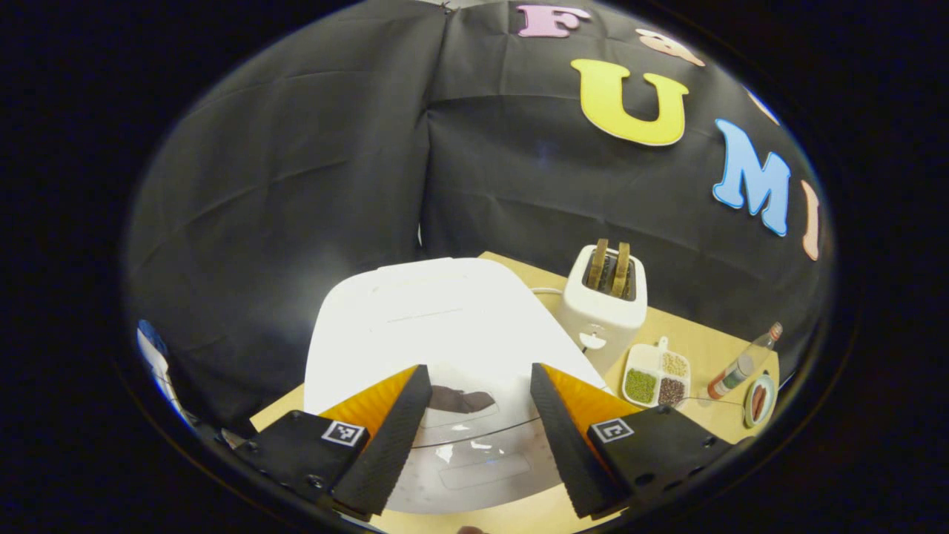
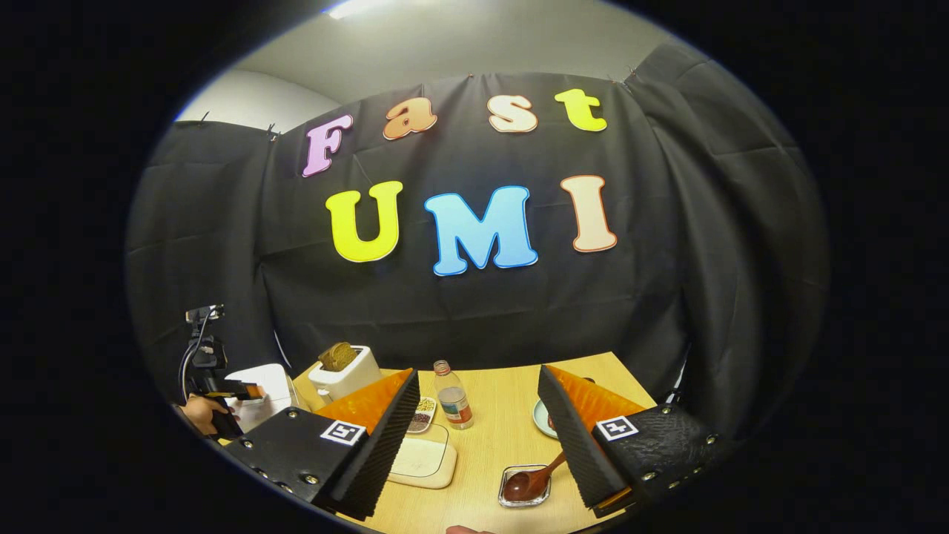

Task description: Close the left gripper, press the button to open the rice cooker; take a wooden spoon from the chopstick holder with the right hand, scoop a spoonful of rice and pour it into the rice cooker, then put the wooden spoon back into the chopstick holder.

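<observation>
My fingers [image 2: 371,437] stand wide apart above the worktop [image 2: 489,415], gripping nothing. Between them stands a bottle [image 2: 453,404], and a wooden spoon [image 2: 535,478] lies in a small dish (bowl end down). Far left, a hand [image 2: 199,412] holds the other gripper [image 2: 248,391] by the rice cooker [image 2: 259,386].

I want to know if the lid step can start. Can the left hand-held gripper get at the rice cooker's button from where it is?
Probably yes. The left hand-held gripper sits just above the front of the rice cooker, lid down, with nothing between them. Its fingers stand apart, though, and the task wants them closed first. I cannot pick out the button for certain.
</observation>
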### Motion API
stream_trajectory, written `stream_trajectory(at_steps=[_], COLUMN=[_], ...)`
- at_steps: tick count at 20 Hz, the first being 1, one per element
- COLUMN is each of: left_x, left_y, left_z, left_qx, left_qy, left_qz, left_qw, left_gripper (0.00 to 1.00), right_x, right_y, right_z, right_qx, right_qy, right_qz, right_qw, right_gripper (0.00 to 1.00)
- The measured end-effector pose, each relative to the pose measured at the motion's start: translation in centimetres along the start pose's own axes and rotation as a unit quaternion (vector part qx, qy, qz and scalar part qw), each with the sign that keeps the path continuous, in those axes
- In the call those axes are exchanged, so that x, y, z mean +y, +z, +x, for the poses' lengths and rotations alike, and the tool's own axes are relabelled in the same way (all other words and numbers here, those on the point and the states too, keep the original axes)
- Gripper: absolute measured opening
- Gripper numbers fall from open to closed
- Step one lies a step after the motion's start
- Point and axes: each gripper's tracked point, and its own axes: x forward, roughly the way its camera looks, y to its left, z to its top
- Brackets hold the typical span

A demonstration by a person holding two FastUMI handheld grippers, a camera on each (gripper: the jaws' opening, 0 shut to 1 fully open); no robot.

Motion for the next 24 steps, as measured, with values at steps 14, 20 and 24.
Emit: stream_trajectory(at_steps=[14, 20, 24], left_x=[-12.2, -17.0, -17.6], left_y=[10.9, 10.9, 9.3], left_z=[-21.9, -30.6, -32.7], left_qx=[-0.229, -0.272, -0.276], left_qy=[-0.168, -0.229, -0.249], left_qz=[0.046, 0.074, 0.092], left_qw=[0.958, 0.932, 0.924], left_gripper=[0.94, 0.94, 0.94], right_x=[1.0, 3.1, 4.5], right_y=[6.6, 6.7, 6.7], right_z=[-1.8, -2.4, -3.3], right_qx=[-0.082, -0.081, -0.091], right_qy=[-0.002, 0.008, 0.010], right_qz=[-0.013, -0.013, -0.012], right_qw=[0.997, 0.997, 0.996], right_gripper=[0.97, 0.97, 0.97])
